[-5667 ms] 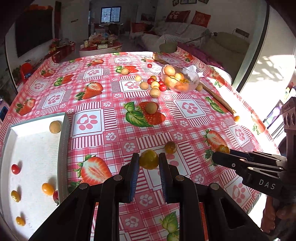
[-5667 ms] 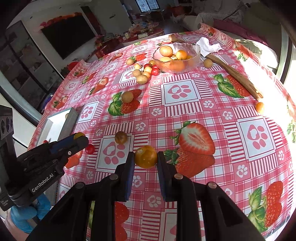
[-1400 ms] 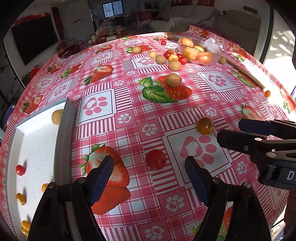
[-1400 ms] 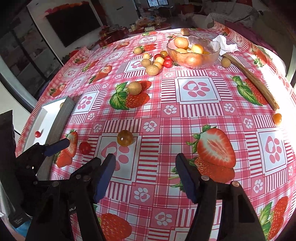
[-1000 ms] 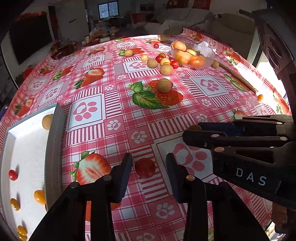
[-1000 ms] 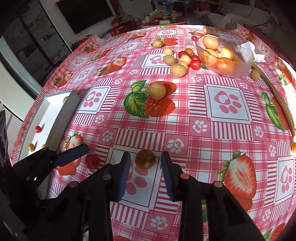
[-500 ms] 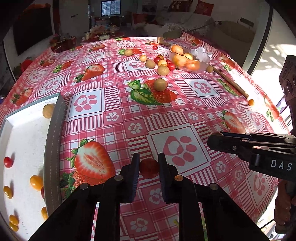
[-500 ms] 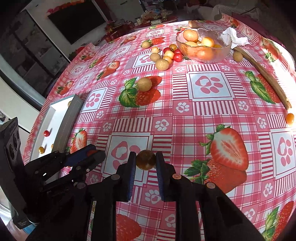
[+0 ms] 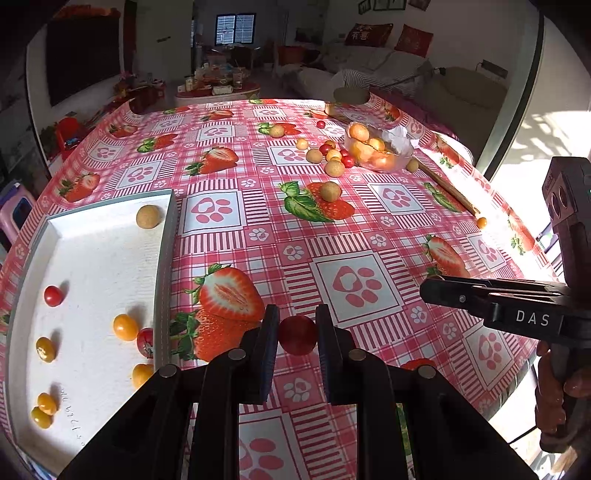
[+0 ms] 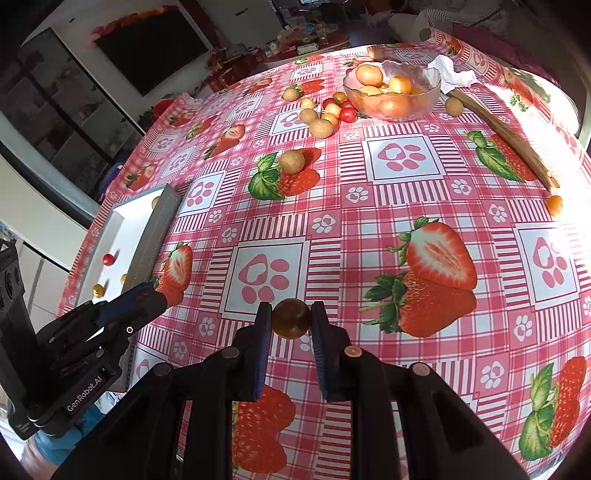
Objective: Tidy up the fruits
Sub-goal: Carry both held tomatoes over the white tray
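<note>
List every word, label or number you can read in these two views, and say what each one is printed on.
"DAS": white letters on the side of the right gripper, seen from the left wrist view.
"GenRobot.AI": white letters on the body of the left gripper, seen from the right wrist view.
Red cushions on the far sofa: gold characters, too small to read.
White tray: faint marks on its floor, near the front edge, not legible.

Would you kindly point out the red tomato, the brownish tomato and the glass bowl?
red tomato [image 9: 297, 335], left wrist view, its front face between the fingers.
brownish tomato [image 10: 291, 318], right wrist view, its centre.
glass bowl [image 10: 428, 100], right wrist view, its near right wall.
</note>
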`<state>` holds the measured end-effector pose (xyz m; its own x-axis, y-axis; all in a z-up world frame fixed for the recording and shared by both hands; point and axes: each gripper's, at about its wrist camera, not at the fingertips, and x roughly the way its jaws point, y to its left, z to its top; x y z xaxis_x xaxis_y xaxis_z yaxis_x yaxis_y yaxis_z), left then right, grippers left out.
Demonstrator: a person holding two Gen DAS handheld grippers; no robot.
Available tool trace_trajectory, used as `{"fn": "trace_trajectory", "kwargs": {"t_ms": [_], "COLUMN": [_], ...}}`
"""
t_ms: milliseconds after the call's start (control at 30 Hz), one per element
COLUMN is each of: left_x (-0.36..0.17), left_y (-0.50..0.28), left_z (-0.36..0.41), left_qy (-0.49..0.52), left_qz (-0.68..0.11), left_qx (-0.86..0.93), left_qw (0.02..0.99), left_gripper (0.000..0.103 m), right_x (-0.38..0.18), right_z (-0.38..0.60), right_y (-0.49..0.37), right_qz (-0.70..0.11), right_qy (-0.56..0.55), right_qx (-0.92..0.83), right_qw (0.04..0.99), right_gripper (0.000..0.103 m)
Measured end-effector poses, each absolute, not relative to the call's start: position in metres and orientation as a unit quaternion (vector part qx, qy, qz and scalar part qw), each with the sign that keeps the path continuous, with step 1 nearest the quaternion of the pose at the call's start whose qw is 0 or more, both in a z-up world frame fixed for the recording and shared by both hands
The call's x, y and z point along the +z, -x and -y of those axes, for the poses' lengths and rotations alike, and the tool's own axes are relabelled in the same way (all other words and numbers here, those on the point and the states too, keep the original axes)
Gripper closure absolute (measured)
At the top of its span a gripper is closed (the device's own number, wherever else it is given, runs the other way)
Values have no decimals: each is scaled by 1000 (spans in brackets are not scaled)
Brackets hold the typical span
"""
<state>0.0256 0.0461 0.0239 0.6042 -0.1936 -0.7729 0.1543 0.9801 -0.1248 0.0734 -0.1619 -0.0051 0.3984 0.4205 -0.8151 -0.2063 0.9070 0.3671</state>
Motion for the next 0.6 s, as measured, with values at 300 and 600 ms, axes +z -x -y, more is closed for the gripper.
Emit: {"fn": "trace_trajectory", "kwargs": {"t_ms": [300, 600], "left_x": [35, 24], "left_y": [4, 21], "left_z": [-98, -156], "left_qy": [36, 52], "left_qz": [-417, -421], "left_qx": [-54, 8], "left_qw": [907, 906], "left_gripper": [81, 81], "right_x": [11, 22], "right_z": [124, 54], "right_y": [-67, -69], "right_qz": [-508, -508], "right_qy": [-79, -48], "right_qx": [217, 264], "right_qw": [830, 819], "right_gripper": [80, 80]}}
